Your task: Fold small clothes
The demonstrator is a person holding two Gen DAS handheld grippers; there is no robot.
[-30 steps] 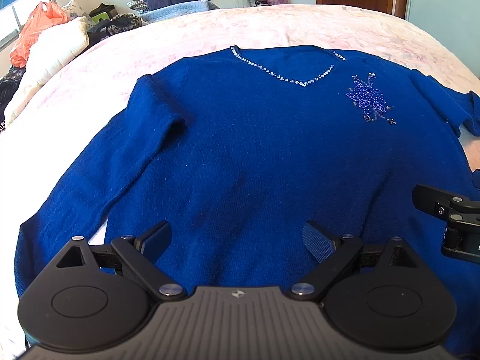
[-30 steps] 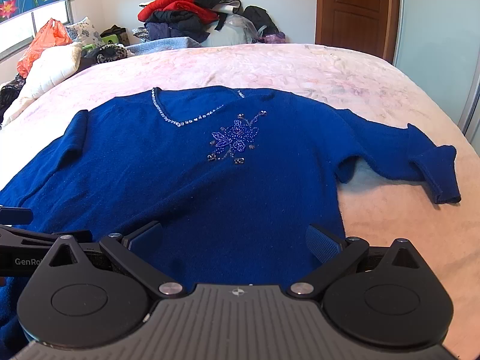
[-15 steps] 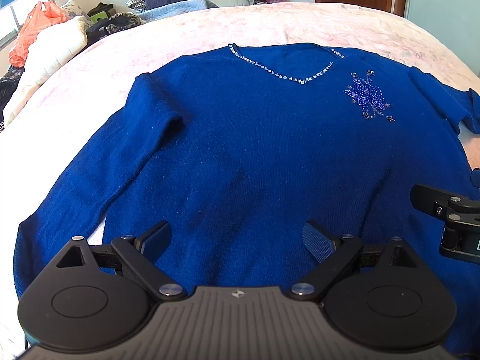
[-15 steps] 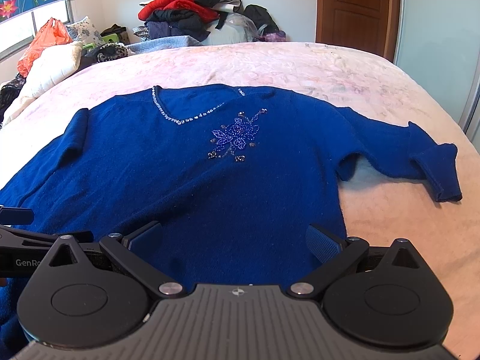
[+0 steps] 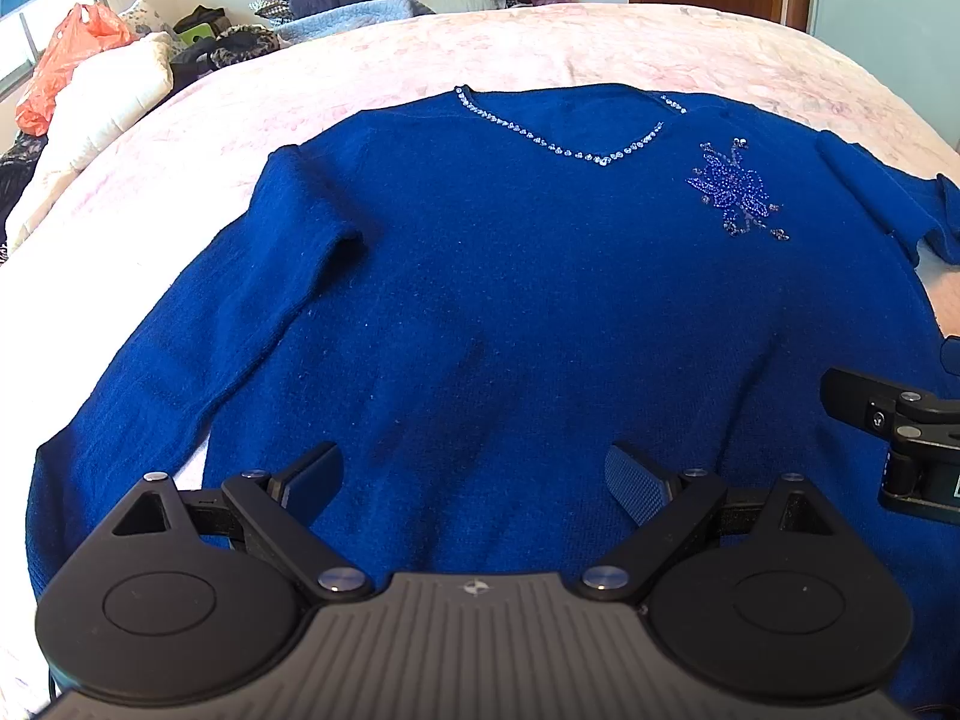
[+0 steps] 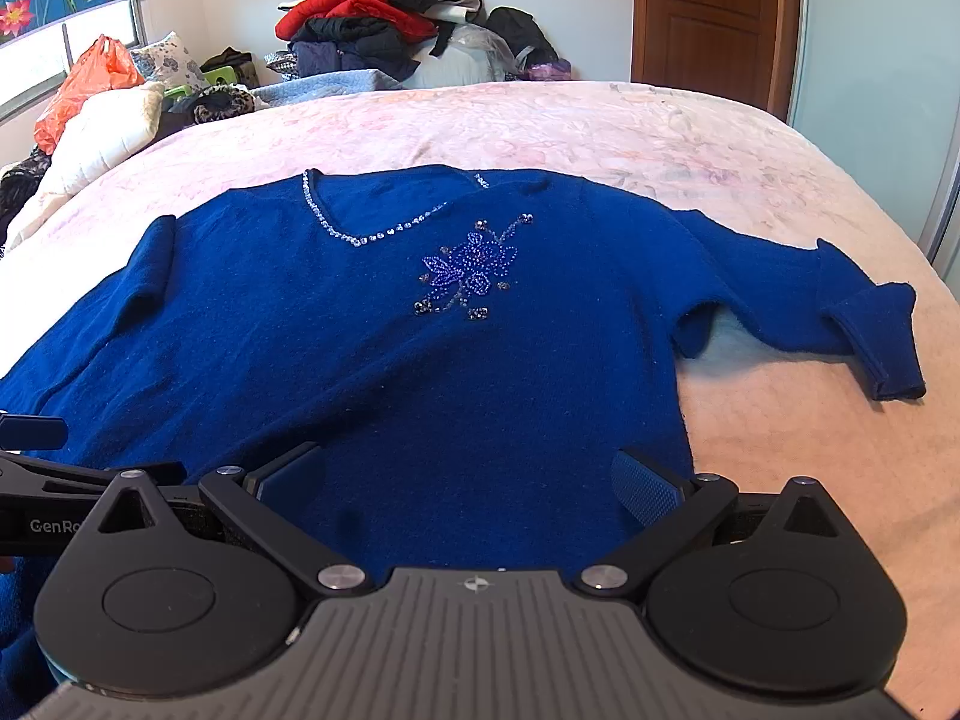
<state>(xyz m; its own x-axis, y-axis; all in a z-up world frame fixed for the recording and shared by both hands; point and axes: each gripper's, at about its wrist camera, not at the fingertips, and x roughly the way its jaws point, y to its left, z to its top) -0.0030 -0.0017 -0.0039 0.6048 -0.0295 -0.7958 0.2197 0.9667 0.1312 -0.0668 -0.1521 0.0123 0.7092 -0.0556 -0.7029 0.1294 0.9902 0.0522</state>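
A dark blue V-neck sweater (image 5: 510,300) (image 6: 390,360) lies flat, front up, on the pink bedspread, with a rhinestone neckline and a beaded flower (image 6: 471,267) on the chest. One sleeve (image 5: 198,348) runs down the left side; the other sleeve (image 6: 840,312) stretches right with its cuff turned back. My left gripper (image 5: 474,486) hovers open over the lower hem, nothing between its fingers. My right gripper (image 6: 468,480) is open too, over the hem's right part. Each gripper's side shows at the edge of the other's view.
The pink bedspread (image 6: 600,126) extends far beyond the sweater. A pile of clothes (image 6: 390,30) sits past the bed's far end. A white pillow (image 6: 102,132) and an orange bag (image 6: 90,78) lie at the left. A wooden door (image 6: 708,12) stands at the back right.
Both grippers have drawn back a little towards the hem, so the sweater sits slightly farther off in both views. Both stay open and the sweater has not moved.
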